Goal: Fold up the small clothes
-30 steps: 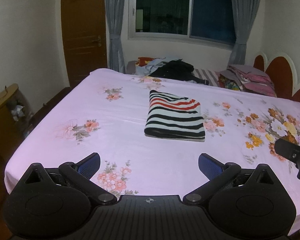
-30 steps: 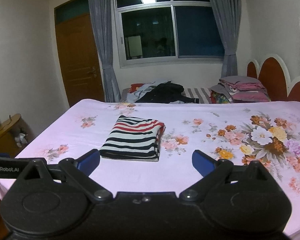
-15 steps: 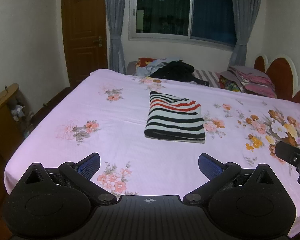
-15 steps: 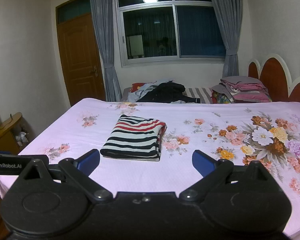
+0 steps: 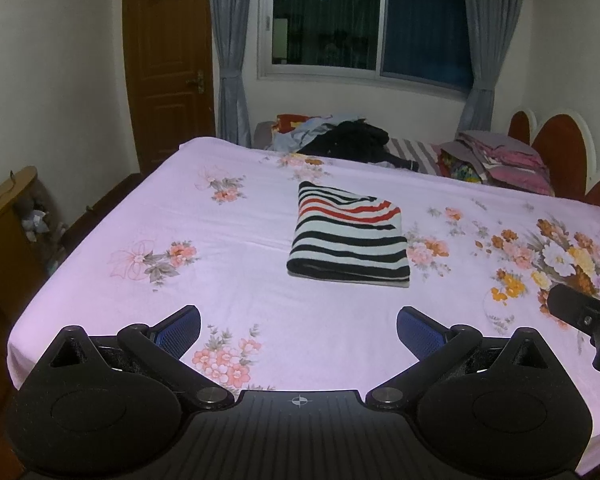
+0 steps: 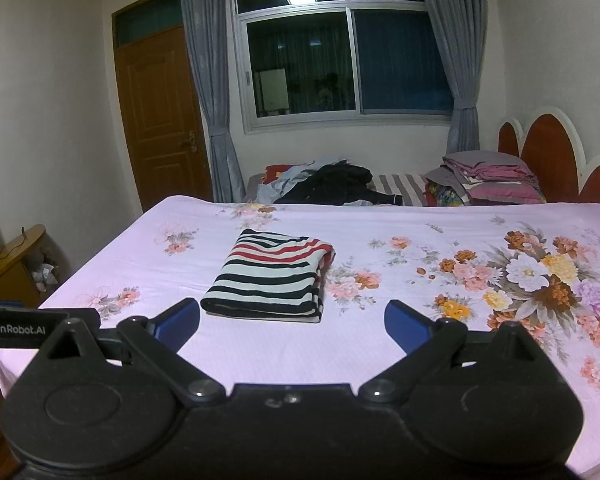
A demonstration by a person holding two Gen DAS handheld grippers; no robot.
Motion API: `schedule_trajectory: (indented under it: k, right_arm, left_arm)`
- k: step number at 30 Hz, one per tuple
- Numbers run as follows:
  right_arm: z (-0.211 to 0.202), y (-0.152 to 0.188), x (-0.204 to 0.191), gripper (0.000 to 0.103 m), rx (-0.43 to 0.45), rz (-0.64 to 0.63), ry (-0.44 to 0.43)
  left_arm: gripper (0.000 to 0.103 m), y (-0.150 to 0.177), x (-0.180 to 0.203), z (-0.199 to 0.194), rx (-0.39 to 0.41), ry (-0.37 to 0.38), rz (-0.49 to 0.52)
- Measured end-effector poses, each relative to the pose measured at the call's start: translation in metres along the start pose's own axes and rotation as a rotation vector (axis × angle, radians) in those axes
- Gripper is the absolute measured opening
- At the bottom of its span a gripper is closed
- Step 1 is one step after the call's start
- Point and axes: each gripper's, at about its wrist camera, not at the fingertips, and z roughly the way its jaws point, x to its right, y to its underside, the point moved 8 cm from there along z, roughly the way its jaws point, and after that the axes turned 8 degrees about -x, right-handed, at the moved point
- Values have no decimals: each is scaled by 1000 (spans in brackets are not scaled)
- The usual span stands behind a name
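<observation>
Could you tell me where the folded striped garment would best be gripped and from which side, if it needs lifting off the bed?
Probably the near folded edge of the striped garment, approached low from the front. That edge is a thick rounded roll facing both open grippers, so the fingers could close over all the layers. The right side shows loose layer ends that might splay.

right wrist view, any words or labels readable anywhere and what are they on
"GenRobot.AI": white letters on the black body of the left gripper, seen at the left edge of the right wrist view.
Nothing else reads as text: the striped folded garment, the floral bedsheet and the left wrist view show no words, only a small crosshair mark on the left gripper's own body.
</observation>
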Motion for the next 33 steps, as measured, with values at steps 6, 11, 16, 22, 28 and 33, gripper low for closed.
schedule_trajectory:
  k: [6, 11, 16, 22, 28, 33]
  right_arm:
    - [1, 0, 0, 99, -5, 2, -3]
    - [4, 2, 2, 99, -10, 3, -6]
    - [9, 3, 8, 99, -19, 10, -12]
    - [12, 3, 15, 99, -25, 16, -15]
    - [16, 3, 16, 99, -31, 17, -21]
    - [27, 6, 23, 99, -47, 19, -14]
  left_arm:
    - [103, 0, 2, 1, -4, -2, 1]
    - [103, 0, 9, 6, -14, 6, 5]
    - [103, 0, 15, 11, -25, 10, 10]
    - [103, -3, 21, 14, -26, 11, 20]
    - [103, -5, 27, 18, -23, 31, 42]
    - [103, -15, 29, 33, 8, 25, 41]
